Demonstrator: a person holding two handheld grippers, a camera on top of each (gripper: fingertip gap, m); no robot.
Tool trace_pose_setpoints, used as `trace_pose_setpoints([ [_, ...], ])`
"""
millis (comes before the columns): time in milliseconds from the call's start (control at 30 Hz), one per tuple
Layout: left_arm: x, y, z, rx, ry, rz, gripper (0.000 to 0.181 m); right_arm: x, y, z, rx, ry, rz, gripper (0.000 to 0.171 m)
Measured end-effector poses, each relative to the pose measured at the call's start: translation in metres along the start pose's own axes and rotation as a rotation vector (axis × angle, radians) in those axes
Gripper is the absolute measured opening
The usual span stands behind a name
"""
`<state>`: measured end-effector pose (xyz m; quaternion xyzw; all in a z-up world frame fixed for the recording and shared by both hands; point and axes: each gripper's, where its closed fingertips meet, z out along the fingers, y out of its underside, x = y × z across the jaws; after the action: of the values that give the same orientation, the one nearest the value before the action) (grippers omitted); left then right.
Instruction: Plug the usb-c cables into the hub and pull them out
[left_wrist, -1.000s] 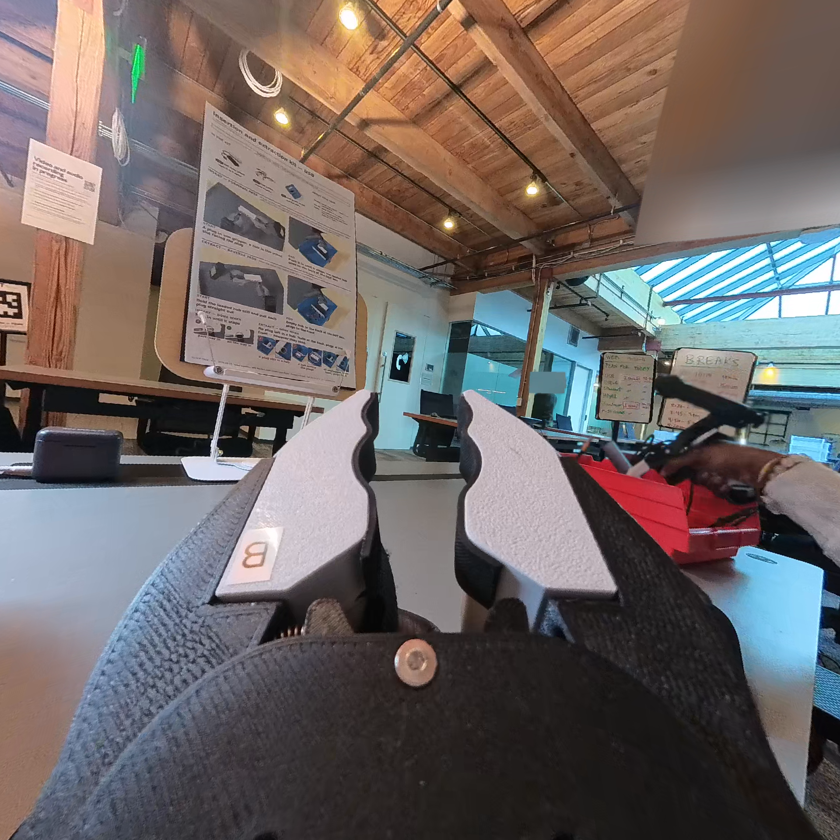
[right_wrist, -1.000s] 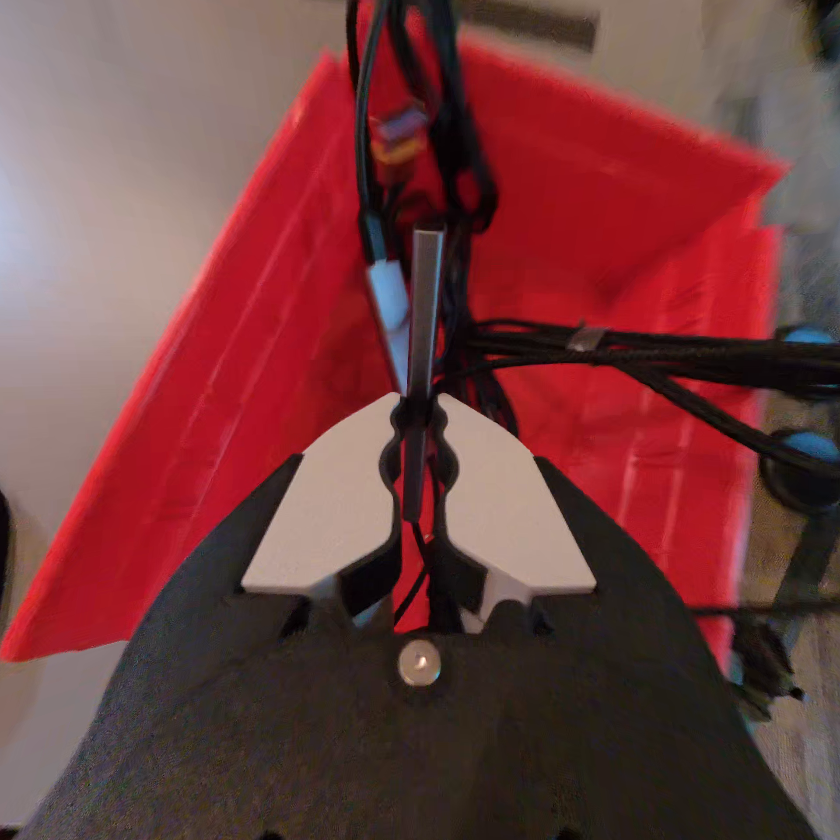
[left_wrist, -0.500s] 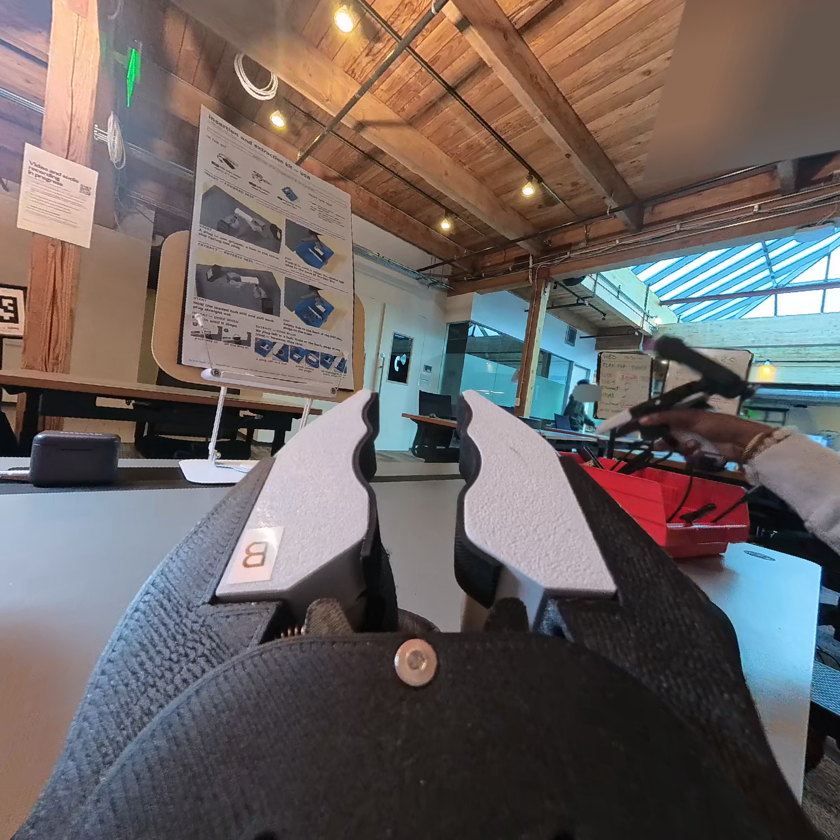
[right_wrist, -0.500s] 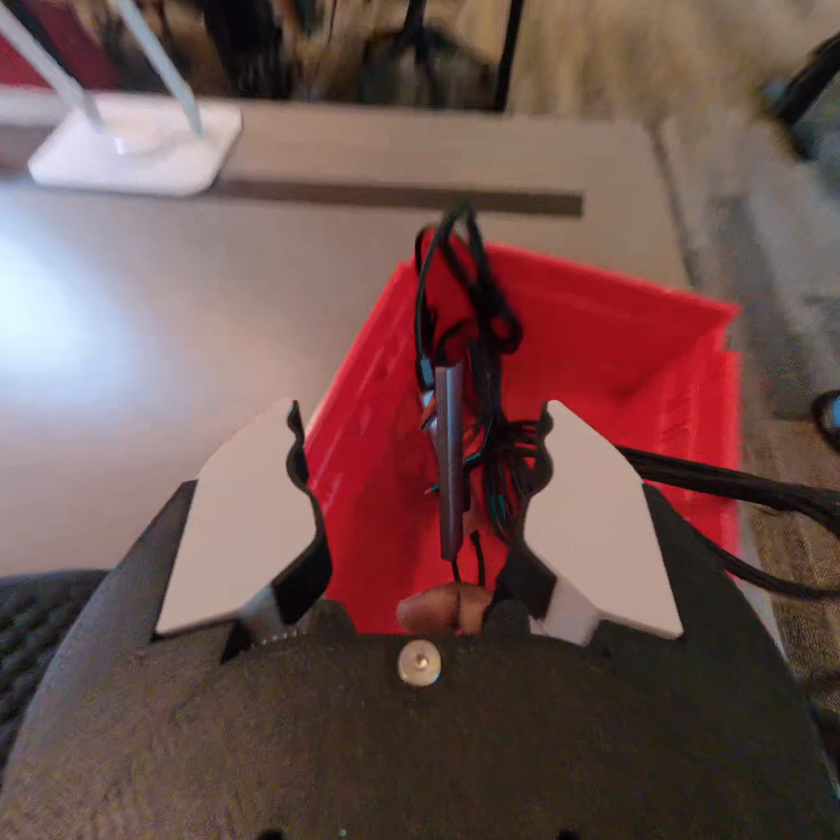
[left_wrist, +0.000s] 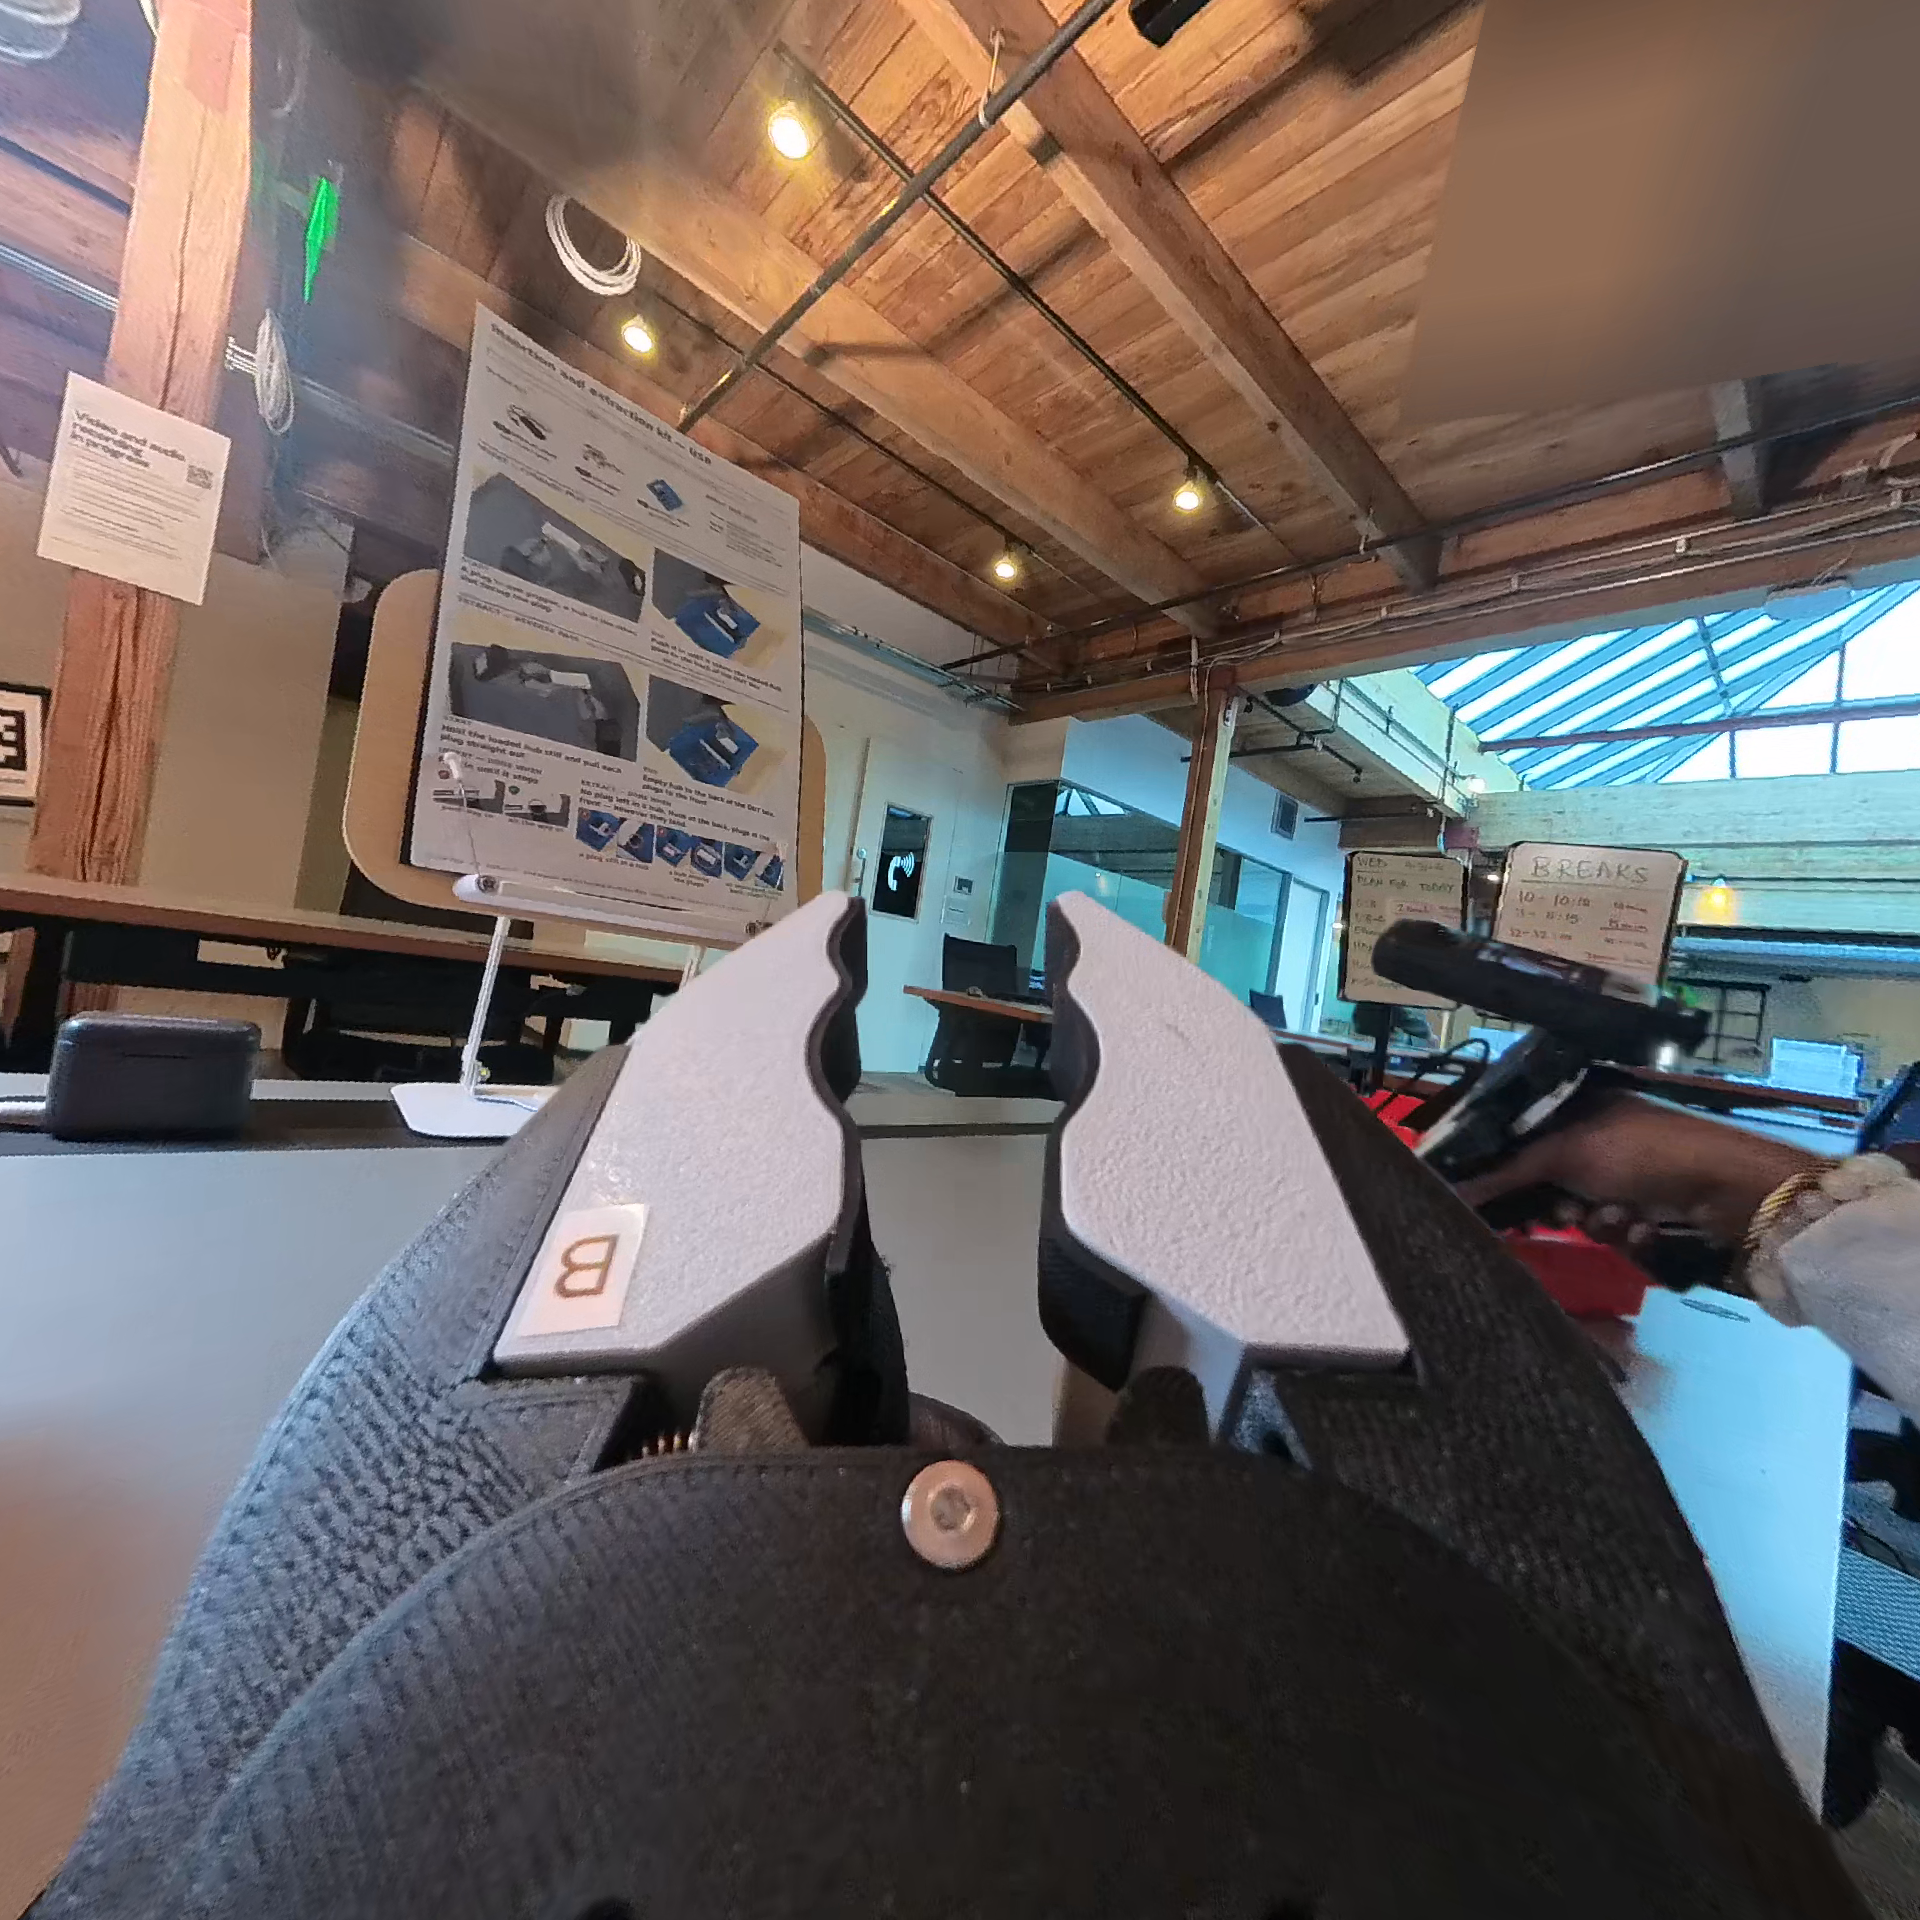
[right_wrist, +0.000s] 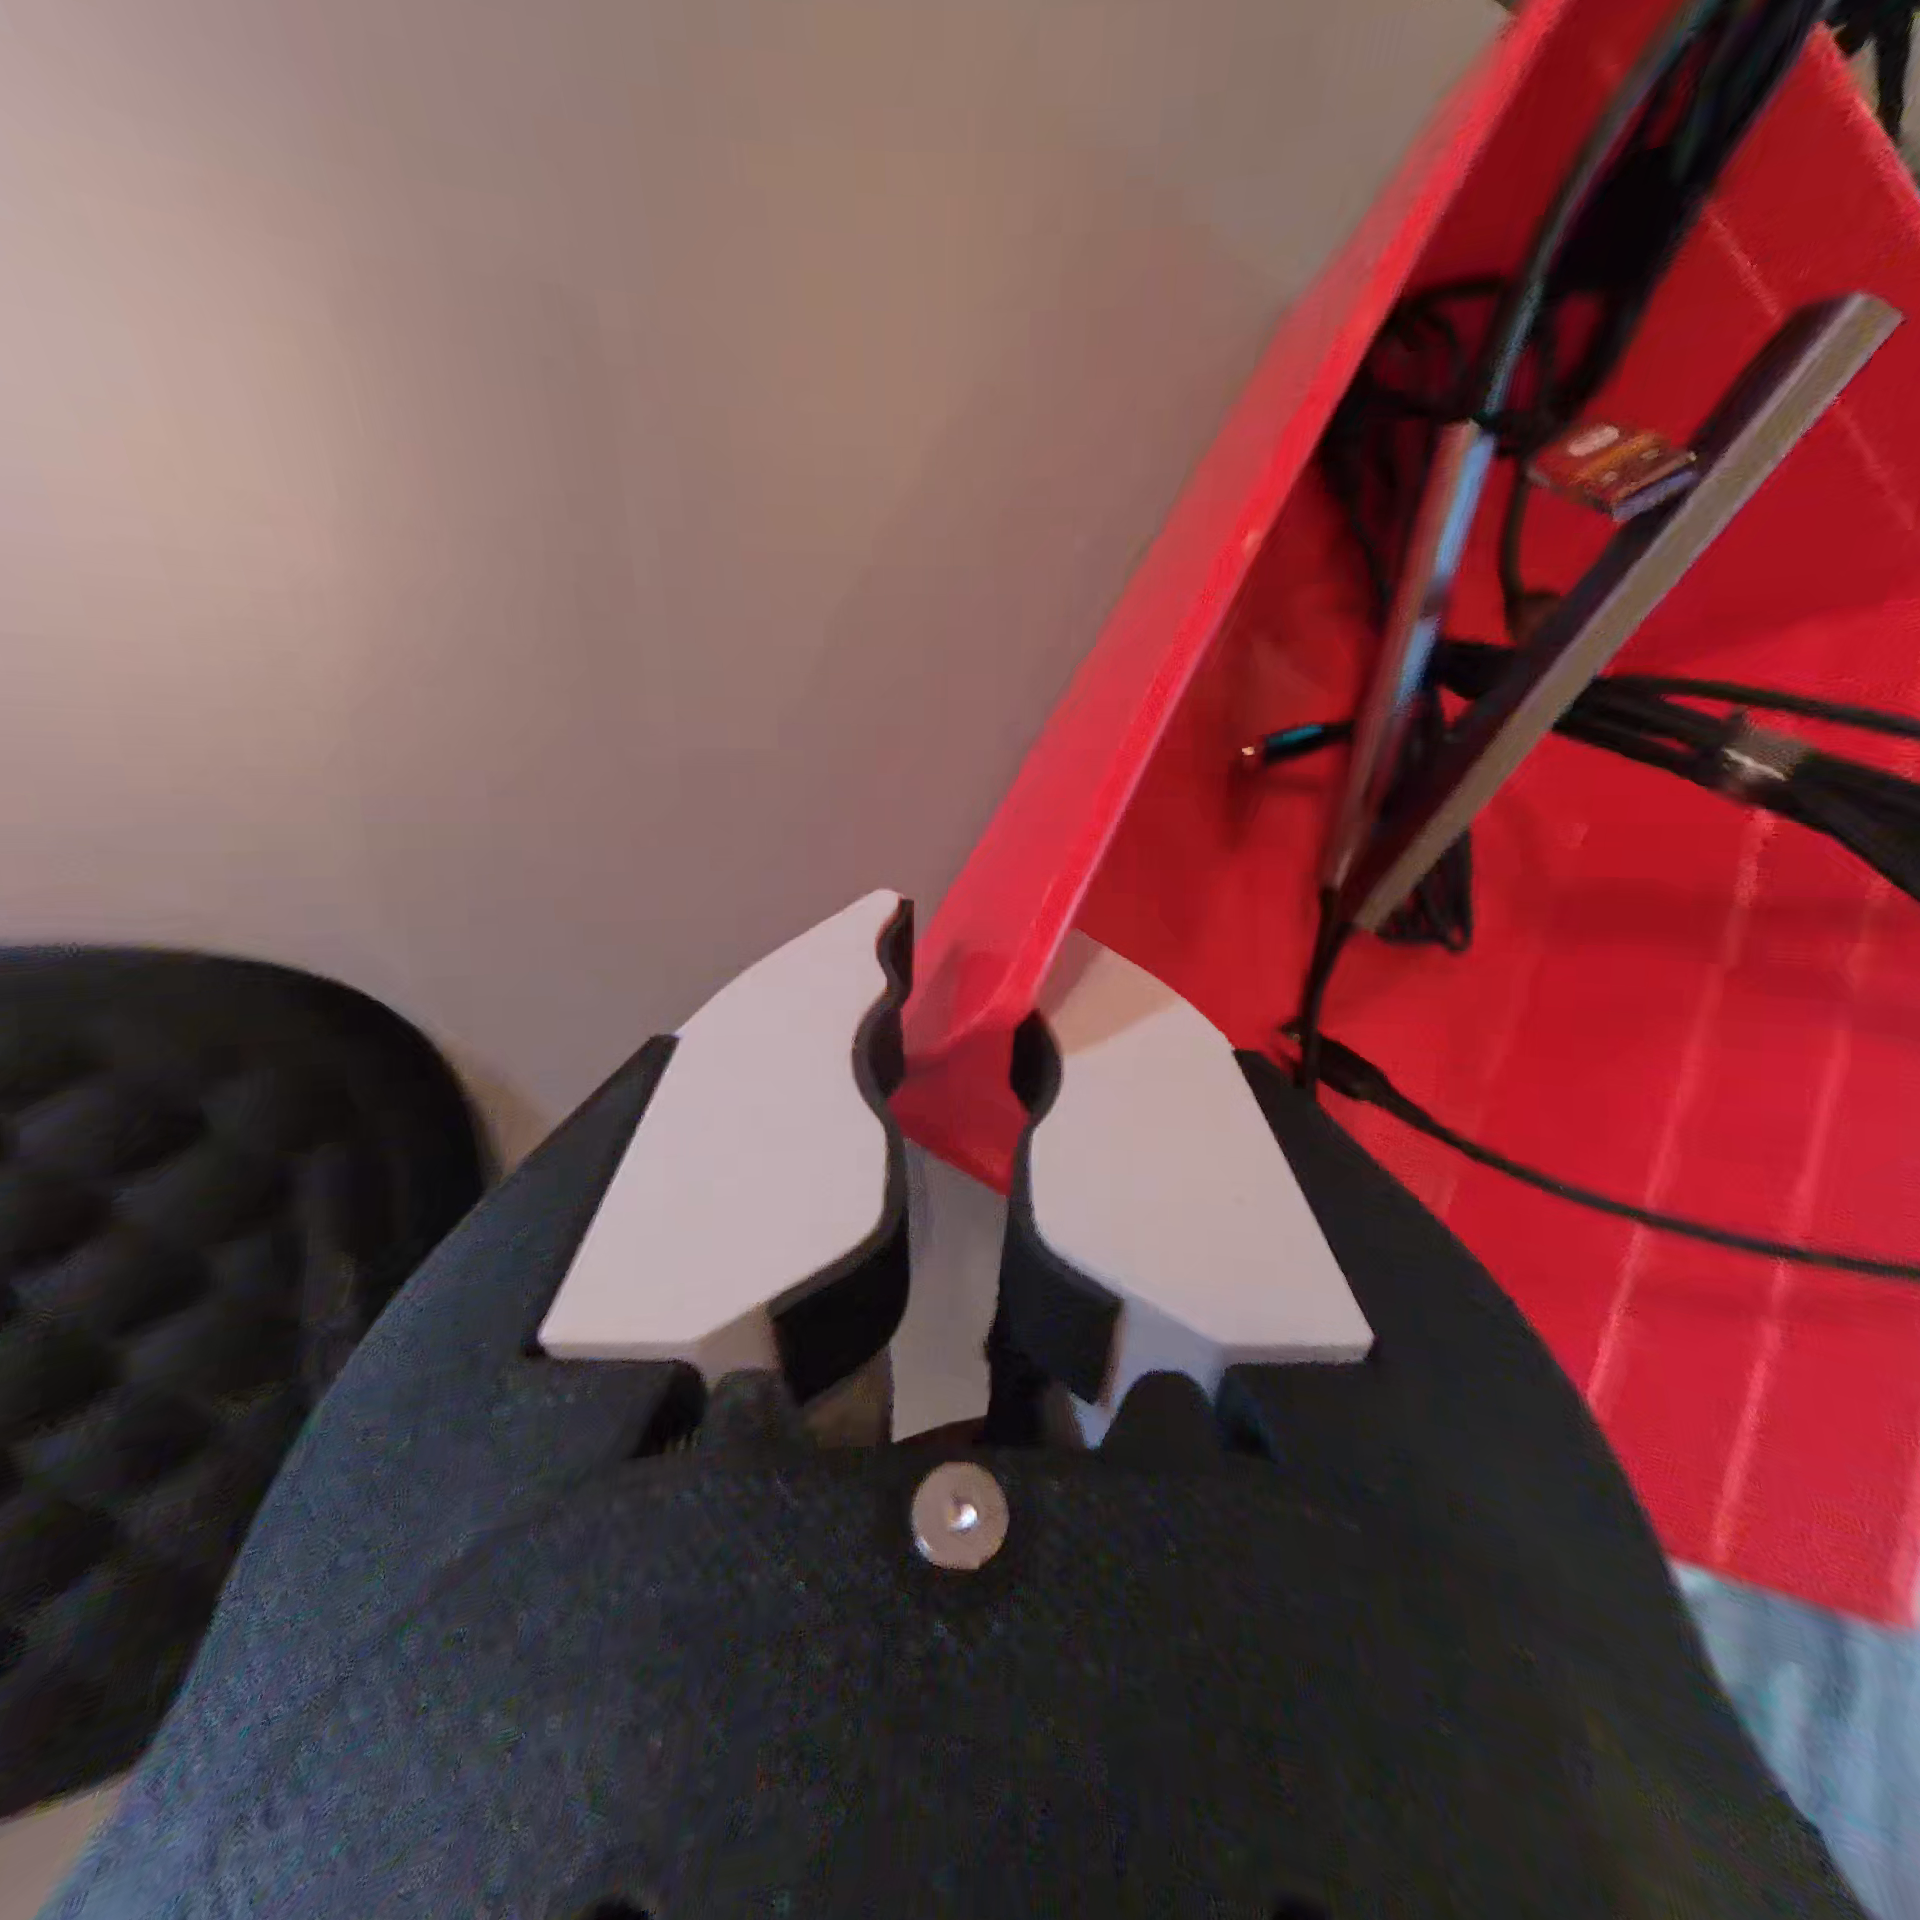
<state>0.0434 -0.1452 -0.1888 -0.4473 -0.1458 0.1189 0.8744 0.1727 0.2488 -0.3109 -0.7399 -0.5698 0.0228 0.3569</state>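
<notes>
Now, left view: left gripper idle, low over table, jaws apart, empty; right gripper at 3 o'clock over bin.

Right view: right gripper part-open around bin rim. Two hubs with cables inside, 1–2 o'clock. Step: fetching; next, regrasp hub.

A big poster with words and pictures stands on a white stand. A paper sign hangs on the wooden post, and two whiteboards with handwriting stand far back. A small white sticker with one letter sits on the left gripper.
</notes>
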Motion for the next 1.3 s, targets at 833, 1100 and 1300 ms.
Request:
trace_pose_setpoints([
  [833,-0.006,-0.048,-0.019,0.09,-0.05,0.132,0.031,-0.294,-0.135,-0.039,0.224,-0.322,-0.435,0.059],
  [1100,-0.067,-0.131,-0.067,0.081,-0.301,0.29,0.031,-0.408,-0.15,-0.078,0.363,-0.424,-0.628,0.083],
  [1300,-0.128,-0.17,-0.128,0.022,-0.591,0.393,0.031,-0.465,-0.156,-0.103,0.439,-0.487,-0.744,0.082],
])
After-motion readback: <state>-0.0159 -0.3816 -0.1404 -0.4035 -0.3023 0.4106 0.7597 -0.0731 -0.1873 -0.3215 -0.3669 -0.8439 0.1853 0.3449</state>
